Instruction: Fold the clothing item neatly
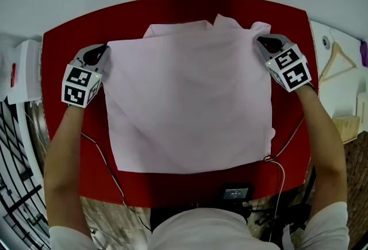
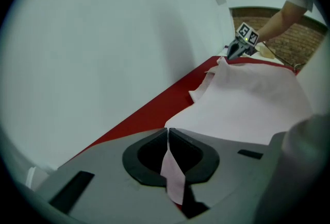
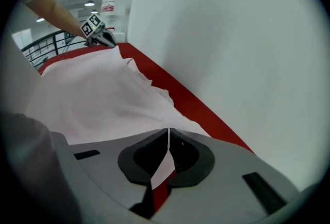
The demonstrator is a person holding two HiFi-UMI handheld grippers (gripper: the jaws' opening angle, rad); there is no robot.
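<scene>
A pale pink garment [image 1: 190,105] lies spread flat on the red table [image 1: 63,53], with a rumpled fold along its far edge. At the cloth's far left corner my left gripper [image 1: 105,49] is shut on the garment; in the left gripper view a strip of pink fabric [image 2: 172,176] is pinched between the closed jaws [image 2: 167,130]. My right gripper [image 1: 260,40] is at the far right corner, shut on the garment too, and the right gripper view shows cloth [image 3: 164,164] caught where the jaws meet [image 3: 168,130]. Each gripper view shows the other gripper across the cloth [image 2: 233,52] [image 3: 109,40].
A white wall stands close behind the table's far edge. White packages [image 1: 23,70] sit off the left end and a wooden hanger [image 1: 338,59] off the right. A small screen device [image 1: 236,192] and cables [image 1: 109,168] hang at the near edge.
</scene>
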